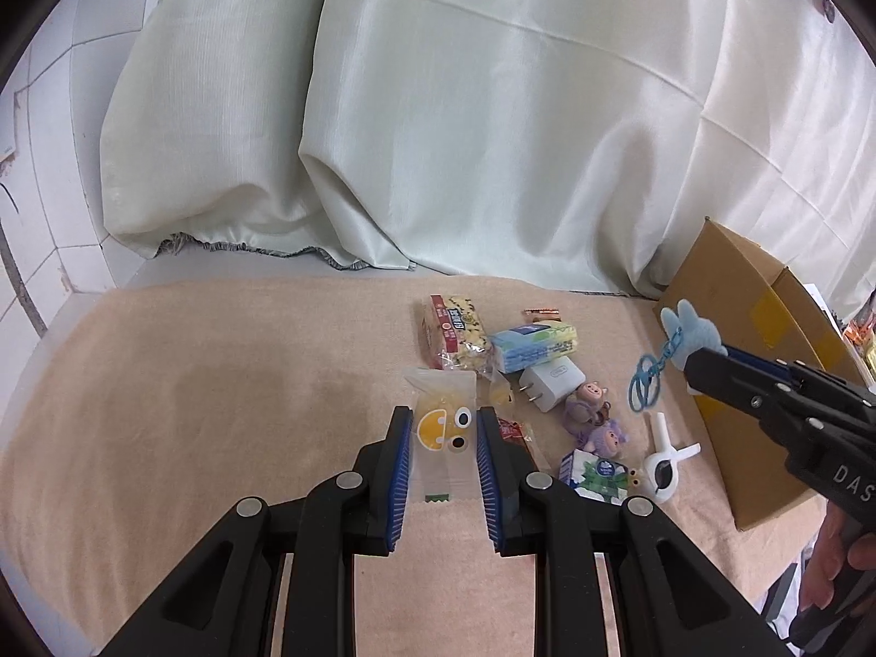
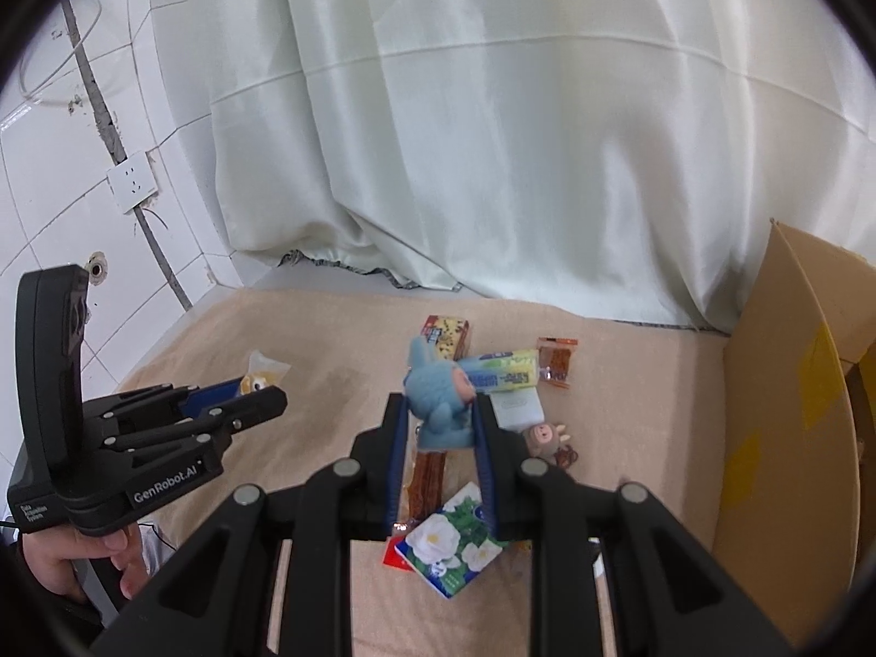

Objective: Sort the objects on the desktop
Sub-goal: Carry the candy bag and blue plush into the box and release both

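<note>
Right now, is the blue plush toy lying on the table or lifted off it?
Lifted: the right gripper is shut on the blue plush toy, whose blue cord dangles above the cloth.

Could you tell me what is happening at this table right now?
A person is sorting a small pile of items on a beige cloth, holding a gripper in each hand. The left gripper is shut on a clear snack pouch with a smiley face. The right gripper is shut on a blue plush toy, lifted above the pile, beside a cardboard box. Tissue packs, a white charger, snacks and small figures lie on the cloth.
</note>
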{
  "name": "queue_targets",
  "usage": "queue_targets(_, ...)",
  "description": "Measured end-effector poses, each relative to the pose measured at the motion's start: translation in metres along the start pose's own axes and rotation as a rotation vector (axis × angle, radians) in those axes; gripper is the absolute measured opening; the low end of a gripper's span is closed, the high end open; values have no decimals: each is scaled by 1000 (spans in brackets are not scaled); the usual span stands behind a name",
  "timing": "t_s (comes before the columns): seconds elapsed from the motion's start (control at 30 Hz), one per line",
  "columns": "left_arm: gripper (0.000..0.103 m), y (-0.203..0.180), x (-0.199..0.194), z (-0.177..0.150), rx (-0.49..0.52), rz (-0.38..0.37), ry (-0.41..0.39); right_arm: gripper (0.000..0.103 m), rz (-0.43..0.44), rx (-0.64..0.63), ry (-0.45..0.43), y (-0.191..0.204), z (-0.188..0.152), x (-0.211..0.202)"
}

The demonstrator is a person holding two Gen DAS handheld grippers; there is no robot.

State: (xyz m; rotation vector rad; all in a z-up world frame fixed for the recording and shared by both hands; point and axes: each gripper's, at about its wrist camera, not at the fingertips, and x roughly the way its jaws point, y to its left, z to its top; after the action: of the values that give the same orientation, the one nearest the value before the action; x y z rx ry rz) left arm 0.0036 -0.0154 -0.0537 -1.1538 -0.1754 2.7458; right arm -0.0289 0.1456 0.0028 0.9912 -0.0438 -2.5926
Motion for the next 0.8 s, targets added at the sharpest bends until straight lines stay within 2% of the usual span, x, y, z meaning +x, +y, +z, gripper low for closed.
queue_targets(0.47, 24, -32, -22, 7, 35, 2, -39, 27, -13, 1, -50, -14, 3, -33)
queue_targets(0.8, 24, -93, -29, 39, 97, -28, -92, 27, -55, 22, -121, -53, 17, -70)
